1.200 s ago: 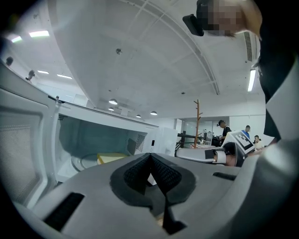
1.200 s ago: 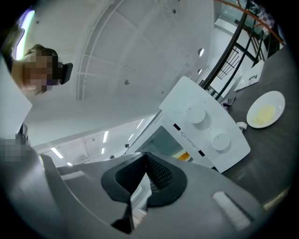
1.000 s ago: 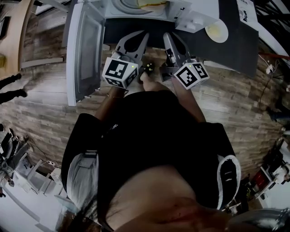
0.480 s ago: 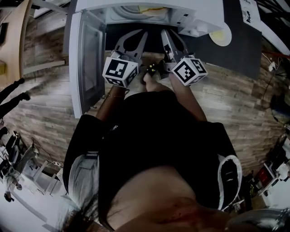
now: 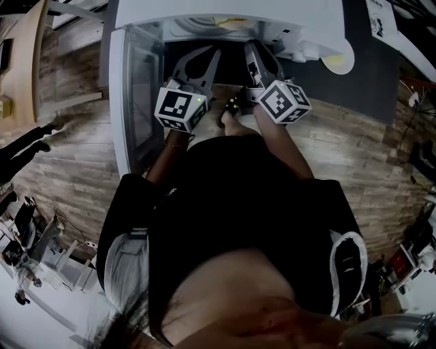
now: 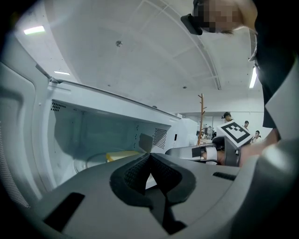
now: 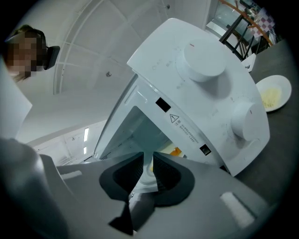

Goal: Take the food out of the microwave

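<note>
A white microwave (image 5: 225, 13) stands with its door (image 5: 133, 95) swung open to the left. Inside it a yellow food item (image 6: 122, 155) lies on a pale plate; it also shows as the food (image 7: 175, 151) past the right jaws. My left gripper (image 5: 212, 53) is level in front of the opening, shut and empty. My right gripper (image 5: 251, 48) is beside it, at the opening's right side. Its jaws have just been opening and stand slightly apart with nothing between them. In the right gripper view the control panel with two knobs (image 7: 205, 60) is close on the right.
A small plate with pale yellow food (image 5: 338, 63) sits on the dark counter (image 5: 371, 75) right of the microwave, and shows as the plate (image 7: 273, 95) too. The open door bounds the left side. Wooden floor lies below. People and a coat stand (image 6: 202, 116) are far behind.
Both grippers have moved up the head view, closer to the microwave opening. The right gripper has also tilted a little.
</note>
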The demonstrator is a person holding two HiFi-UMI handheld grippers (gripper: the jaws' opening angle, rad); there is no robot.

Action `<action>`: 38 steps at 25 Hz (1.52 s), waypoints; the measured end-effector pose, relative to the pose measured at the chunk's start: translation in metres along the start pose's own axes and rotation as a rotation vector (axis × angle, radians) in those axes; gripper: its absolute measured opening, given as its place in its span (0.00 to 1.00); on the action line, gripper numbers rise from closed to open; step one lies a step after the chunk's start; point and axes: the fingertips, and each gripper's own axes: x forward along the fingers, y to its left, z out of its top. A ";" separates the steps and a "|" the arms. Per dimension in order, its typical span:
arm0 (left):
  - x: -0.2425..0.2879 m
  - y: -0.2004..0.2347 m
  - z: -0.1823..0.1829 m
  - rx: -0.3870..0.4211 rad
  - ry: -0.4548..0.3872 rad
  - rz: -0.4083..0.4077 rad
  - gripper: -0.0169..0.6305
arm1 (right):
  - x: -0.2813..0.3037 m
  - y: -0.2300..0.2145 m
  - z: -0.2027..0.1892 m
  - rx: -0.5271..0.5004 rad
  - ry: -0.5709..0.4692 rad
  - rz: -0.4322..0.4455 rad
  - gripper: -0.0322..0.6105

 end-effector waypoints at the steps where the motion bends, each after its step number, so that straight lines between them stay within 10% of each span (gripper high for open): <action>1: 0.001 0.001 -0.001 -0.002 0.004 -0.004 0.04 | 0.002 -0.001 -0.001 0.000 0.003 -0.006 0.11; 38: 0.000 0.051 0.021 -0.021 -0.057 0.019 0.04 | 0.054 -0.062 -0.034 0.159 0.117 -0.328 0.28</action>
